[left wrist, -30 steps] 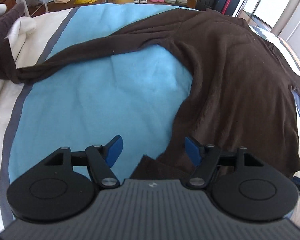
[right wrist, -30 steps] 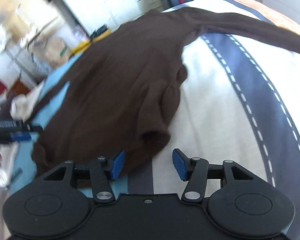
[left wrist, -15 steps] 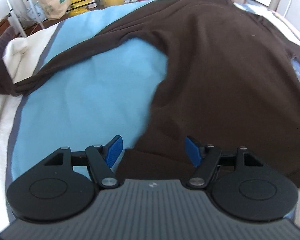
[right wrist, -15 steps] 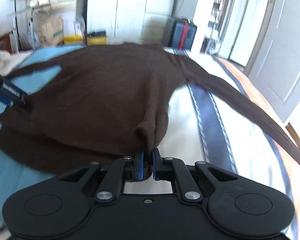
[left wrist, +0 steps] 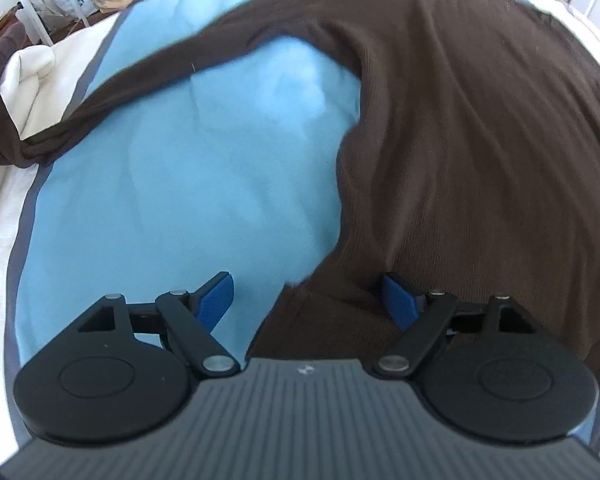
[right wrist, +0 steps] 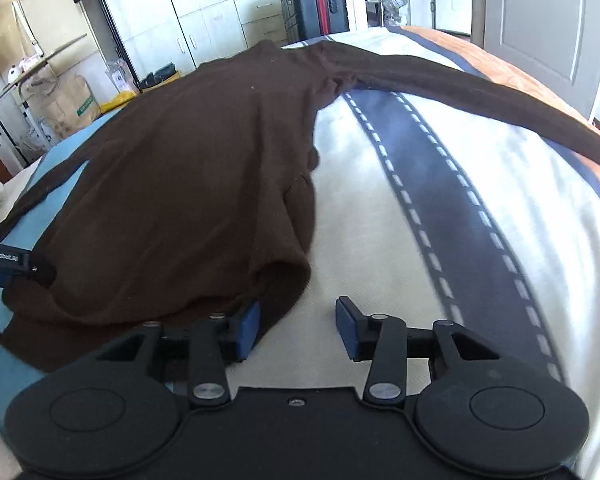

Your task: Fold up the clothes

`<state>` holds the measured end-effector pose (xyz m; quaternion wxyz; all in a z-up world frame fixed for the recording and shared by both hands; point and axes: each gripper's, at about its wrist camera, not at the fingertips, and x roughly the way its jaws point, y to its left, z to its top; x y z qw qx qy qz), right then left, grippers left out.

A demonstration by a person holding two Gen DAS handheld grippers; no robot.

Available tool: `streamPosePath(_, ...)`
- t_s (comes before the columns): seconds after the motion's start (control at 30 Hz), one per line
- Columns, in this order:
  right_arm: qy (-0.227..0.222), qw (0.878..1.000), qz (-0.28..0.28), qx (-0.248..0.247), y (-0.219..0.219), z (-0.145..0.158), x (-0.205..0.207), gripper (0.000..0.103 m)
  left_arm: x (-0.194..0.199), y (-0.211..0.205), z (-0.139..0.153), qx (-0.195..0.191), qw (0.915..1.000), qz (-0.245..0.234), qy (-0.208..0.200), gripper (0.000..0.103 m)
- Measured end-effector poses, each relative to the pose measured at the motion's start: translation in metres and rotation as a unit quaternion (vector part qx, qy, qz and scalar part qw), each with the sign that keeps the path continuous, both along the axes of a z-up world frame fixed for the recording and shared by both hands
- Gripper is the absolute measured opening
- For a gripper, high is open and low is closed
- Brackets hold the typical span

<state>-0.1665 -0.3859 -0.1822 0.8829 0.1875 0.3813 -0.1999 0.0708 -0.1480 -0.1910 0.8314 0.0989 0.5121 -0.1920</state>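
- Left wrist view: left gripper [left wrist: 306, 300] is closing, its 2 pads straddling the lower left hem corner of the brown sweater [left wrist: 480, 152]; the fabric is not yet pinched. It is judged to be positioned to take that corner for a fold. The sweater lies on the blue bedspread [left wrist: 188, 184], its left sleeve trailing away to the far left.
- Right wrist view: right gripper [right wrist: 298, 326] stands released, jaws apart, at the lower right hem corner, holding nothing. The sweater's long axis runs away from the camera, collar farthest; its right sleeve reaches right across the striped cover [right wrist: 440, 184].
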Motion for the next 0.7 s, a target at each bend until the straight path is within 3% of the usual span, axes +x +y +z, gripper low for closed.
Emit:
streamPosePath(0.03,-0.003,1.0,0.014,-0.003,0.003,0.003,0.0,0.002,-0.001,0.003,0.002,-0.01,0.9999,-0.003,-0.001,0.028)
streamPosePath(0.07,-0.005,1.0,0.028,-0.006,0.006,0.006,0.001,0.002,-0.003,0.006,0.004,-0.019,0.9998,-0.008,0.0,0.014)
streamPosePath(0.1,-0.008,0.999,0.033,-0.017,0.011,0.013,-0.003,0.002,-0.007,0.006,0.006,-0.017,0.9997,-0.018,-0.008,0.008)
streamPosePath(0.17,0.006,0.998,0.029,-0.057,0.017,0.029,-0.014,0.002,-0.023,0.002,0.012,0.004,0.9985,-0.042,-0.036,0.006)
streamPosePath(0.27,0.01,0.998,0.018,-0.067,0.015,0.05,-0.037,0.002,-0.047,-0.002,0.022,0.009,0.9953,-0.078,-0.057,0.006)
streamPosePath(0.37,0.028,0.997,0.001,-0.068,0.005,0.052,-0.048,0.002,-0.062,-0.006,0.019,0.005,0.9942,-0.1,-0.039,0.005)
streamPosePath(0.47,0.021,0.999,-0.015,-0.033,-0.007,0.048,-0.047,0.002,-0.064,-0.015,0.011,0.047,0.9922,-0.107,-0.044,0.005)
streamPosePath(0.57,-0.011,1.0,-0.002,0.0,-0.011,0.048,-0.036,0.007,-0.059,-0.015,0.016,0.04,0.9937,-0.097,-0.039,0.009)
streamPosePath(0.63,-0.032,0.999,0.013,0.002,-0.003,0.05,-0.028,0.008,-0.056,-0.004,0.032,0.015,0.9953,-0.08,-0.052,0.02)
streamPosePath(0.7,-0.041,0.998,0.043,0.0,0.008,0.052,-0.02,0.011,-0.051,0.013,0.053,-0.017,0.9956,-0.056,-0.073,0.044)
